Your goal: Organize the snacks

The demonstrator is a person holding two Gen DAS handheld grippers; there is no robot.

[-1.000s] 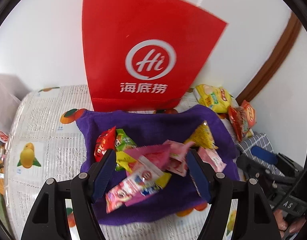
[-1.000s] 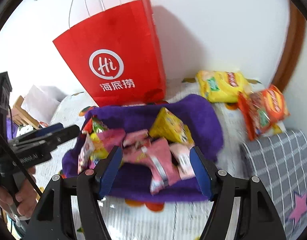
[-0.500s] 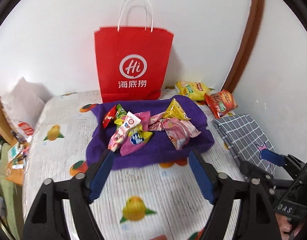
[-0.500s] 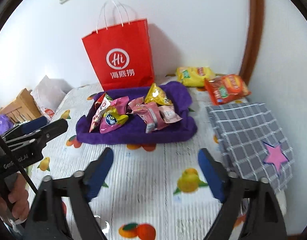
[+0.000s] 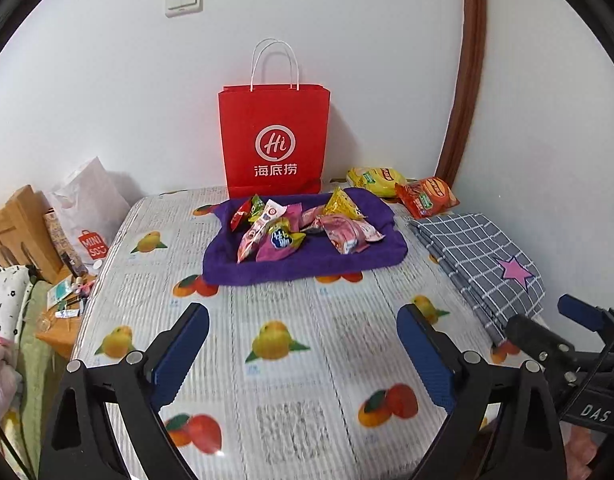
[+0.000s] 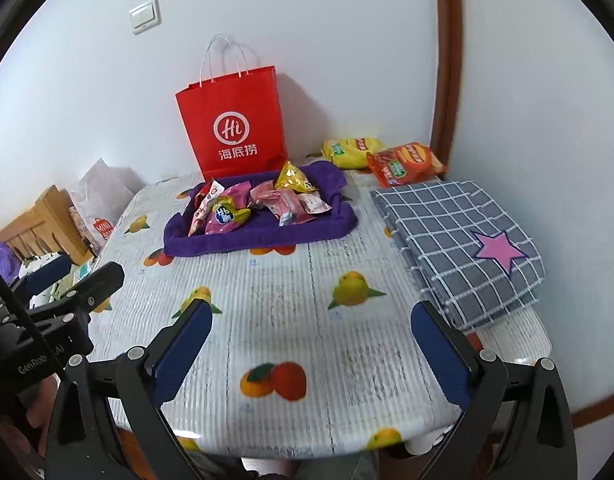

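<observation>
A purple towel lies on the table in front of a red paper bag. Several small snack packets are piled on the towel. A yellow chip bag and a red chip bag lie to the right of it by the wall. My left gripper is open and empty, well back over the near table. My right gripper is open and empty, also near the front edge.
A folded grey checked cloth with a pink star lies at the table's right side. The tablecloth has a fruit print. A white shopping bag and wooden furniture stand left of the table.
Both grippers have pulled back and up from over the snack pile to the near side of the table. Both stay open and empty. The snacks have not moved.
</observation>
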